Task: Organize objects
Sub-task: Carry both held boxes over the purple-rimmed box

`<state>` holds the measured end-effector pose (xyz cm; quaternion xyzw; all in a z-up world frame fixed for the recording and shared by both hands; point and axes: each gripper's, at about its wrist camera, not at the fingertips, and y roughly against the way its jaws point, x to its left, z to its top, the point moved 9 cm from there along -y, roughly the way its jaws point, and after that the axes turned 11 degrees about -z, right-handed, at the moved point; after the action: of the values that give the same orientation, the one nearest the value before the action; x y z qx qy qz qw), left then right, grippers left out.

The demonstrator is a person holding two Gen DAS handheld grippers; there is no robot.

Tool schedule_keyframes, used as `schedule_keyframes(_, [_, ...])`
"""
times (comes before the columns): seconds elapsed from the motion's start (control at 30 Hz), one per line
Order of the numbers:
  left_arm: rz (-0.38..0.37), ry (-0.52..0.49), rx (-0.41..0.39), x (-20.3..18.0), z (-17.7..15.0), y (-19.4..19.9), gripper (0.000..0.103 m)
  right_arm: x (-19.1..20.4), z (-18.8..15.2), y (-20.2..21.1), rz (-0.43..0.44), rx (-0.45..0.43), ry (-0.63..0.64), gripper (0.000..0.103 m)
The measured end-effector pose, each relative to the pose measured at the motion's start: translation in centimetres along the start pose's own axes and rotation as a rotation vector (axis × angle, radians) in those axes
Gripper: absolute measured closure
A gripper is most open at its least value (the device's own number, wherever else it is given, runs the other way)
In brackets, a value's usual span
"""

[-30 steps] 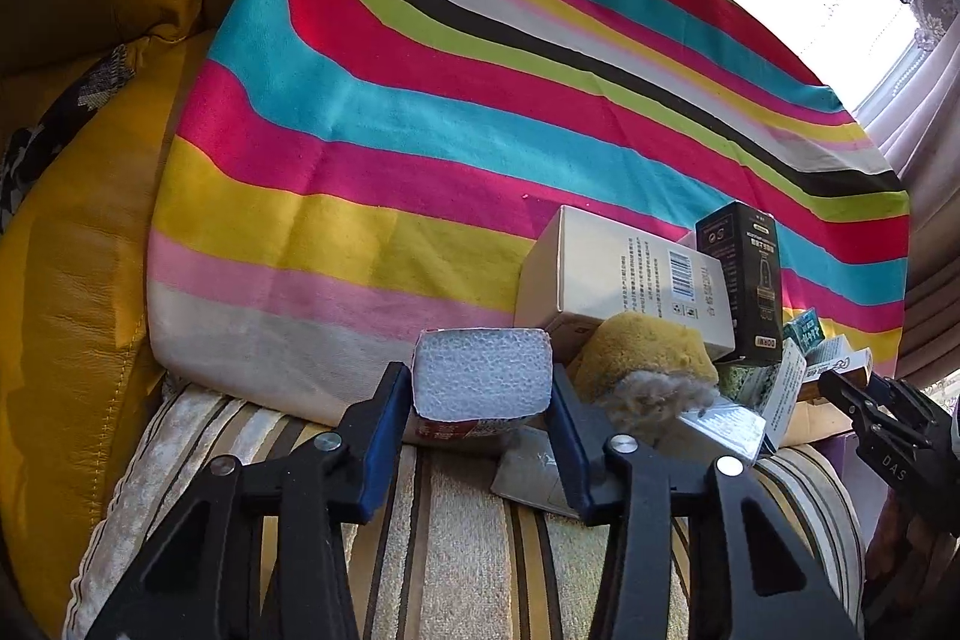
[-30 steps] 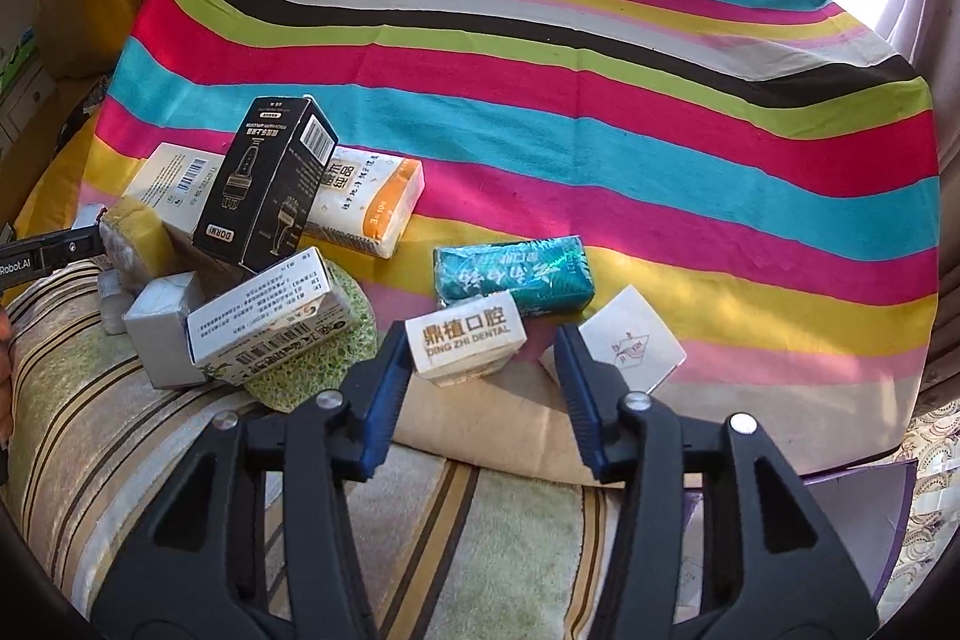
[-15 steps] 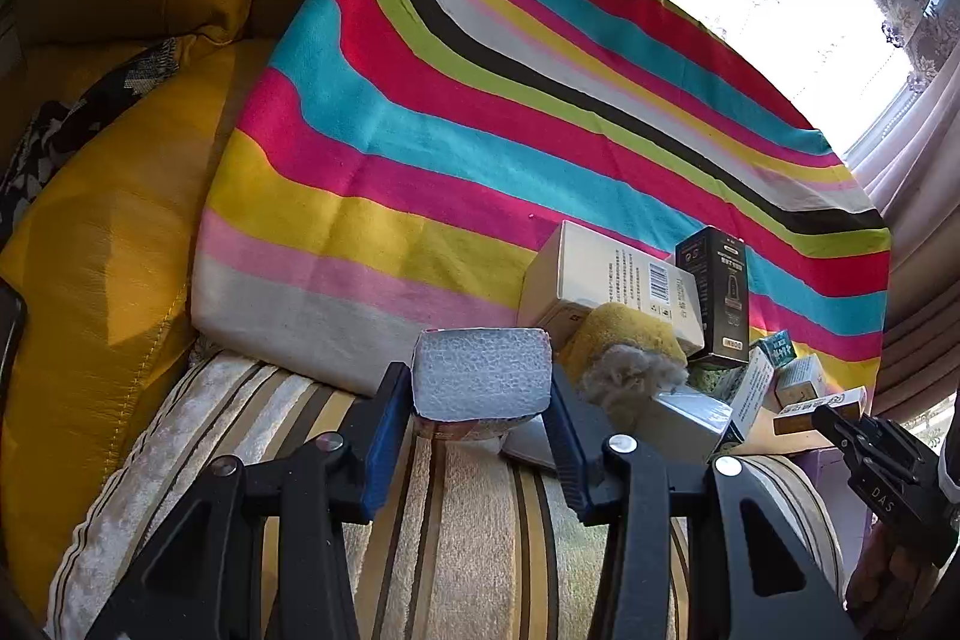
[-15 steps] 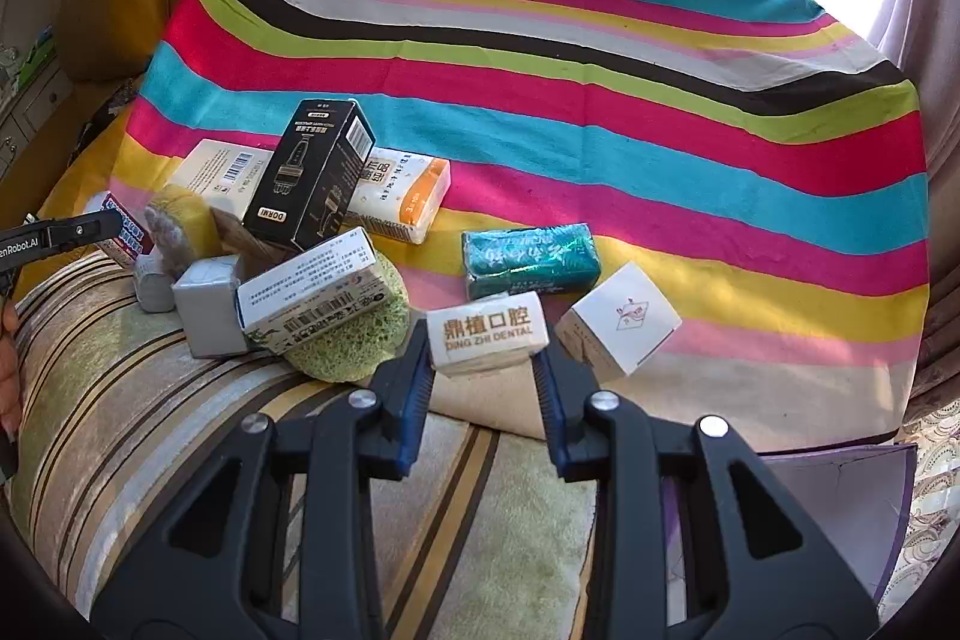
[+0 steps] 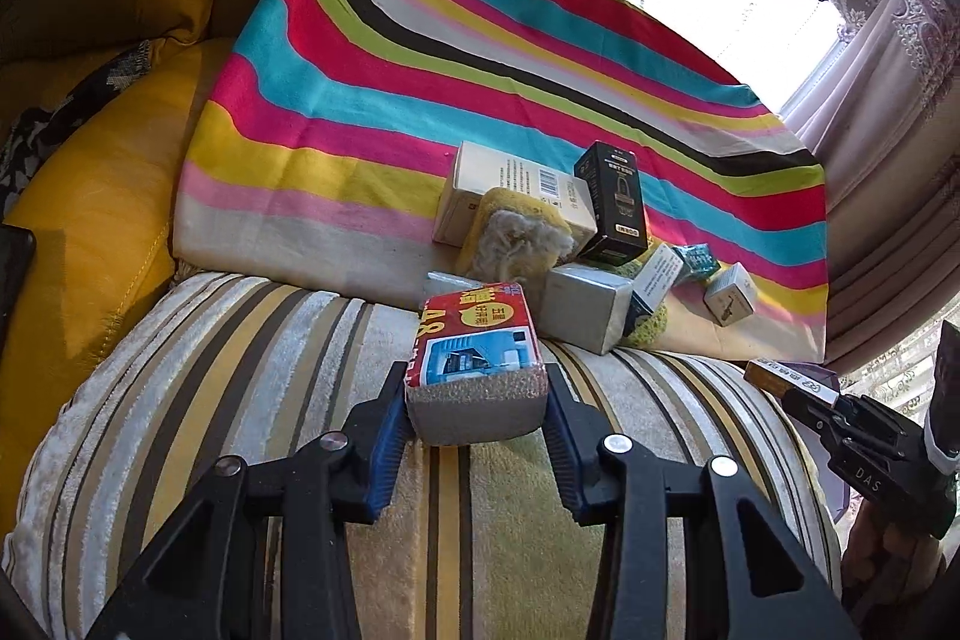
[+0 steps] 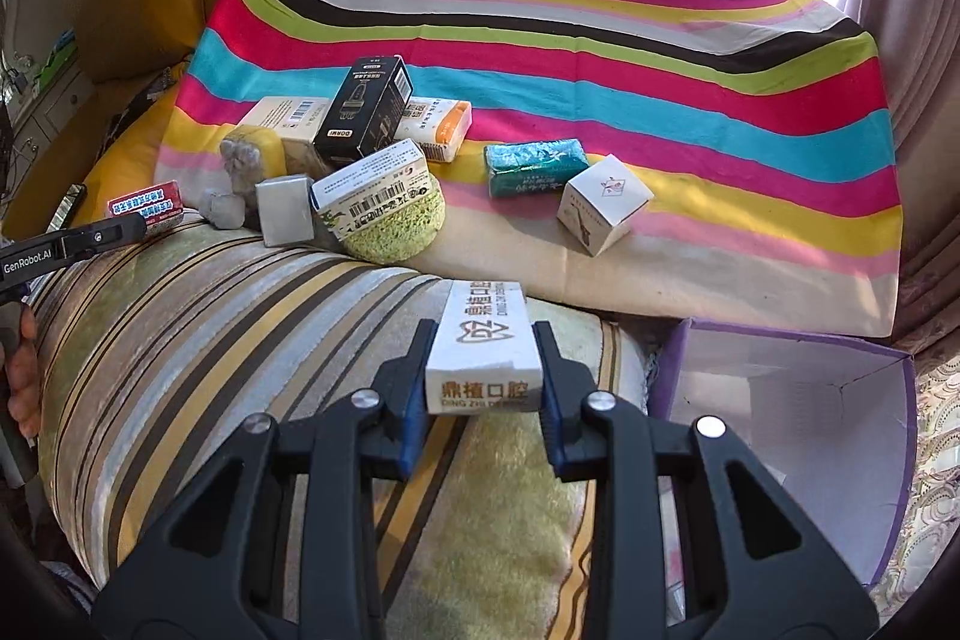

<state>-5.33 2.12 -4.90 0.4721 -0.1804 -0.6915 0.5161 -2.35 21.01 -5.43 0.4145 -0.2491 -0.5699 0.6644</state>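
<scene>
The left gripper (image 5: 477, 415) grips a red-wrapped sponge pack (image 5: 477, 370) between both pads, lifted above the striped cushion (image 5: 240, 400). The right gripper (image 6: 483, 388) has just been closing and now clamps a white dental box (image 6: 485, 349), also above this cushion. A purple box (image 6: 792, 418) stands open just right of the cushion. The other items sit in a pile behind the cushion, on the rainbow striped cloth (image 6: 600, 58): a black box (image 6: 363, 109), a silver block (image 6: 285, 211), a green sponge (image 6: 399, 232).

sponge (image 5: 477, 403): rough, porous | dental box (image 6: 485, 340): matt cardboard | cushion (image 5: 240, 370): plush cloth
</scene>
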Motion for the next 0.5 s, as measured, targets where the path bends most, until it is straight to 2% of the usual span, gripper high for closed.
schedule_keyframes(0.27, [-0.068,-0.086,0.054,-4.4,-1.7,-1.1,0.06,-1.6,-2.8,1.2,-0.018,0.017,-0.036,0.068])
schedule_keyframes(0.5, [-0.119,-0.197,0.098,-9.5,-2.9,-2.6,0.06,-4.8,-4.7,2.0,-0.051,0.026,-0.118,0.068])
